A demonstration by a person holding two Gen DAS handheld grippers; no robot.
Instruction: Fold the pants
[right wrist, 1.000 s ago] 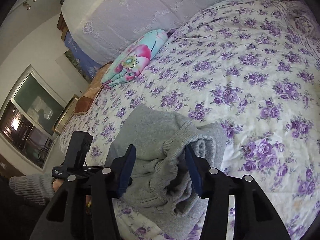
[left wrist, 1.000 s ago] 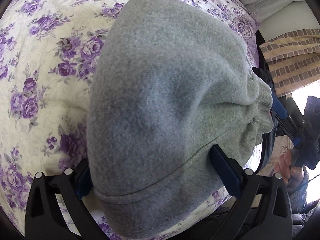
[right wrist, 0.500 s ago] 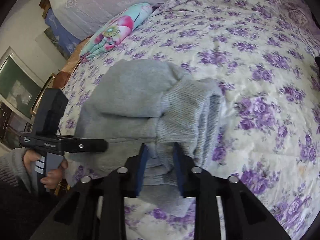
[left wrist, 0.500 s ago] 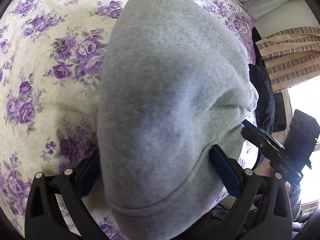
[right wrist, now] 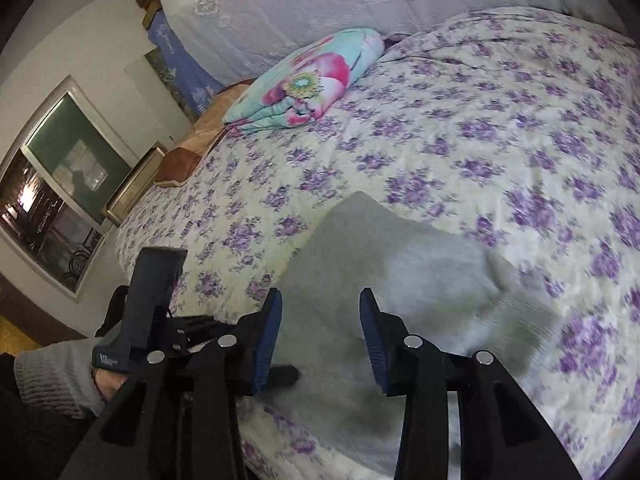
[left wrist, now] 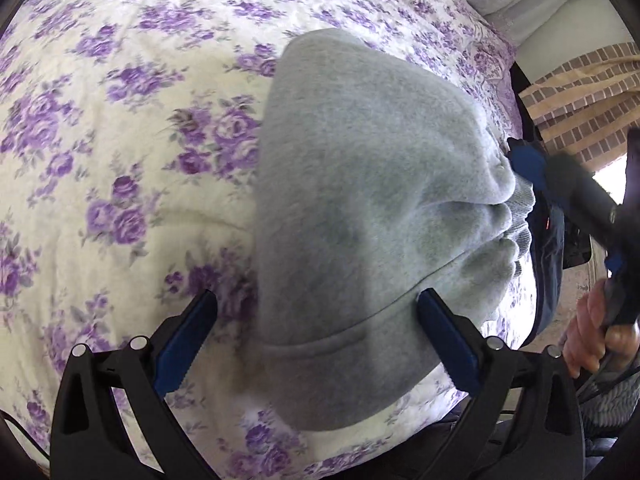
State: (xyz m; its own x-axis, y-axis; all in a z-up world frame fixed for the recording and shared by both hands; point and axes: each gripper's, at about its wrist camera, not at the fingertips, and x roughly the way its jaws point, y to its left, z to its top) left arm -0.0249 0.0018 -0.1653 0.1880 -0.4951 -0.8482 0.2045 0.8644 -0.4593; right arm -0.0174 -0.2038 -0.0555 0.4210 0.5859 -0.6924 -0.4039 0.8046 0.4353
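The grey sweatpants (left wrist: 360, 208) lie folded in a thick bundle on the floral bedspread (left wrist: 120, 128), near the bed's front edge. My left gripper (left wrist: 316, 316) is open, its blue pads apart on either side of the bundle's near hem, the right pad touching the cloth. In the right wrist view the pants (right wrist: 400, 280) lie flat below my right gripper (right wrist: 320, 312), which is open and empty just above the bundle. The right gripper also shows in the left wrist view (left wrist: 536, 168), at the pants' ribbed end.
A folded turquoise and pink blanket (right wrist: 308, 80) lies near the head of the bed. A white lace cover (right wrist: 320, 0) sits behind it. A window (right wrist: 56, 188) is on the left wall. A brick-patterned curtain (left wrist: 580, 96) hangs beyond the bed's edge.
My right gripper has let go of the ribbed end and opened, pulling back. My left gripper has drawn back a little and the bundle has settled flatter on the bed.
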